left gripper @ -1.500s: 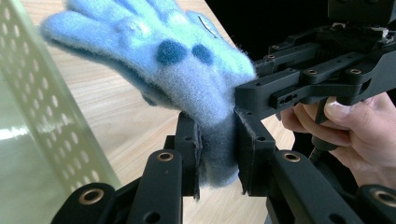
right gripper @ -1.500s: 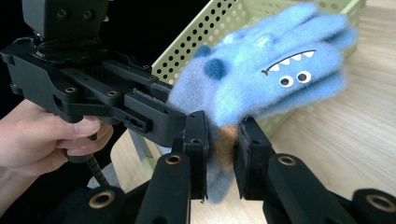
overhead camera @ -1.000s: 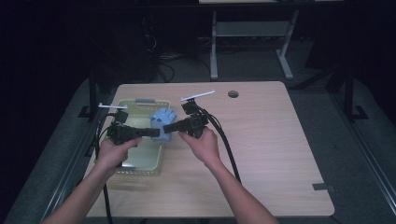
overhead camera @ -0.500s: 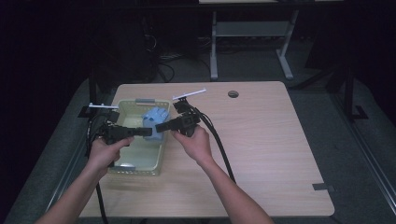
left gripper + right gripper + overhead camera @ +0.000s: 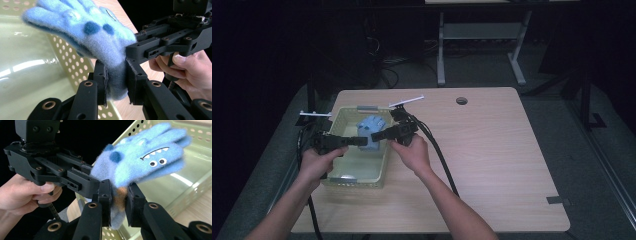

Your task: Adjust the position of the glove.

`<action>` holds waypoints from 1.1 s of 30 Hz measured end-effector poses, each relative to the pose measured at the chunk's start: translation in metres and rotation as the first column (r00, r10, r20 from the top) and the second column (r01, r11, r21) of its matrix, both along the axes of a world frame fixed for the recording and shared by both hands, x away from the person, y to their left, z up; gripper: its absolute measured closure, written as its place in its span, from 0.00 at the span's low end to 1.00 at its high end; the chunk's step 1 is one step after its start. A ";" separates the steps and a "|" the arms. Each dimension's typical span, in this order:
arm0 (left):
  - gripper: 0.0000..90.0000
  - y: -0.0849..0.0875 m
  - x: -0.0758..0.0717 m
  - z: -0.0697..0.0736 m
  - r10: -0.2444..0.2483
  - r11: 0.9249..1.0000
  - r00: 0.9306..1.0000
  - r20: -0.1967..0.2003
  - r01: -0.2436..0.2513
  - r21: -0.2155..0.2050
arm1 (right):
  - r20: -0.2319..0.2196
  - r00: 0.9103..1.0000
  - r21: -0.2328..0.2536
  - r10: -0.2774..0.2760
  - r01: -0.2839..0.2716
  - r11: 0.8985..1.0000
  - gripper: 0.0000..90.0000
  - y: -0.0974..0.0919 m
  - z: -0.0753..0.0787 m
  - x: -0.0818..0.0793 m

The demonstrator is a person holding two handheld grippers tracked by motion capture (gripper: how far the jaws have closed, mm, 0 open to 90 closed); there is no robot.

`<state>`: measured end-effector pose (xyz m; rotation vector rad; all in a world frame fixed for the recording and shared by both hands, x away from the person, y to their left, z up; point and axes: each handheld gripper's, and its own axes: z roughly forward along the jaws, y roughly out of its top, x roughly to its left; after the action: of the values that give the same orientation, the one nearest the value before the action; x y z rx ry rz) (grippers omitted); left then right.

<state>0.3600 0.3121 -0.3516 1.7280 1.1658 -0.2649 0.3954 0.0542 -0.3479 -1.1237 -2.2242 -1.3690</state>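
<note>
Wooden counter (image 5: 492,150) spans centre of high view, small round hole (image 5: 461,100) near its upper edge. Pale green perforated basket (image 5: 343,177) at left of counter. Blue fuzzy glove (image 5: 369,126) with monster face held above basket, left of frame centre, clear of its floor. Left gripper (image 5: 364,141) clamped on glove cuff from left; right gripper (image 5: 375,136) clamped on same cuff from right, jaws narrow.

Blue, dark-spotted glove (image 5: 140,160); pale-green basket (image 5: 362,170)
</note>
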 end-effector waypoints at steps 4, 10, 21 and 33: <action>0.80 0.007 0.001 -0.001 0.010 1.000 1.000 0.000 -0.010 0.001 | -0.004 1.000 0.005 0.009 -0.009 1.000 0.85 0.007 -0.001 0.003; 0.80 0.014 0.002 -0.001 0.022 1.000 1.000 -0.006 -0.022 0.004 | -0.005 1.000 0.017 0.014 -0.014 1.000 0.85 0.014 -0.004 0.007; 0.81 0.023 0.002 -0.002 0.033 0.999 0.999 -0.011 -0.032 0.022 | -0.012 1.000 0.026 0.023 -0.023 0.999 0.85 0.025 -0.008 0.010; 0.81 0.032 0.003 -0.003 0.039 0.998 0.999 -0.020 -0.039 0.046 | -0.024 0.999 0.043 0.029 -0.028 0.999 0.85 0.035 -0.014 0.012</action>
<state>0.3630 0.3444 -0.3547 1.7437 1.2279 -0.2348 0.4070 0.0889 -0.3621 -1.0849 -2.1748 -1.3775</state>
